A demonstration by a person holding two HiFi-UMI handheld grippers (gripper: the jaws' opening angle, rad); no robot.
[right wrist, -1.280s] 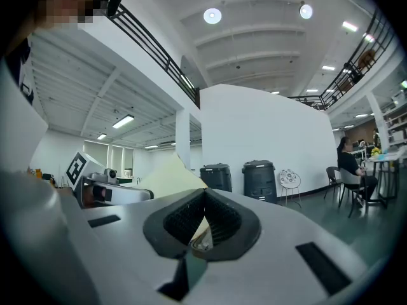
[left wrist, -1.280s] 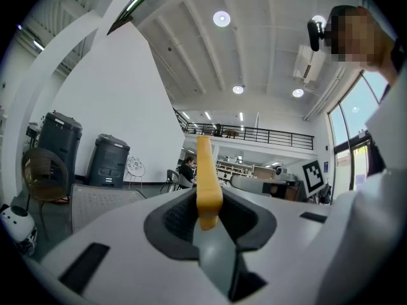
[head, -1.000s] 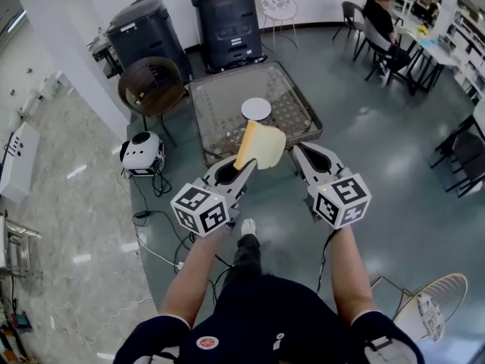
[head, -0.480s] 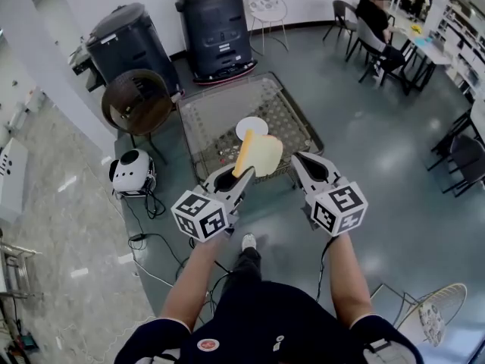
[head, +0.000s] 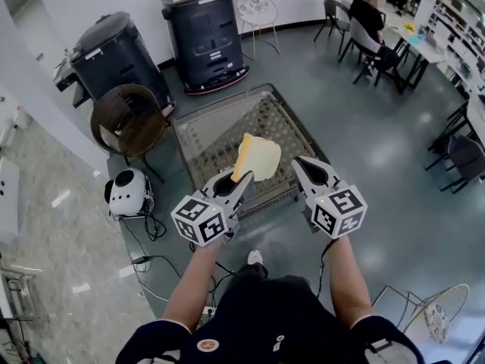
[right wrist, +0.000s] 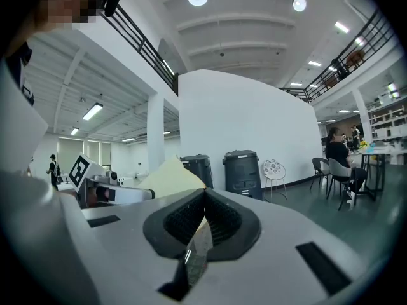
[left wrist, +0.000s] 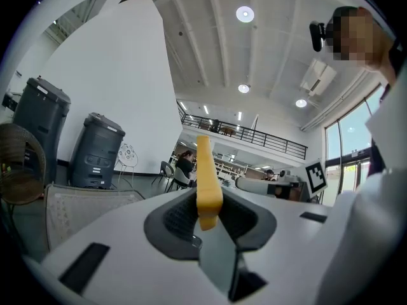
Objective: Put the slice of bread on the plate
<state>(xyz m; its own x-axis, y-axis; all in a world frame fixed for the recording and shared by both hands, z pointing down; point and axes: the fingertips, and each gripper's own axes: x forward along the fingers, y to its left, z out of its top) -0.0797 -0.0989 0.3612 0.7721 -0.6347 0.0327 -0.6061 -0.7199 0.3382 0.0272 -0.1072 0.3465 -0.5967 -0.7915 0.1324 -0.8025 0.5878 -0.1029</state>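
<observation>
A pale slice of bread [head: 258, 156] with a yellow crust stands on edge in my left gripper [head: 241, 176], which is shut on its lower end. In the left gripper view the slice [left wrist: 205, 173] shows edge-on, pinched between the jaws of the left gripper [left wrist: 205, 201]. My right gripper [head: 298, 162] hangs beside it to the right, jaws together with nothing in them; its own view shows the right gripper [right wrist: 203, 194] closed and the bread [right wrist: 170, 178] off to its left. Both are held over the near edge of the low woven-top table [head: 214, 131]. No plate is visible; the bread covers that part of the table.
Two dark bins [head: 115, 50] [head: 203, 23] stand behind the table, with a wicker chair [head: 127, 120] and a white round device [head: 126, 191] with floor cables to its left. A person sits at desks [head: 371, 15] at the far right. A white wire chair [head: 430, 315] is at the lower right.
The table and bins have slid nearer and lower in view as both grippers travelled forward together. The white plate, visible on the table before, is now hidden behind the bread.
</observation>
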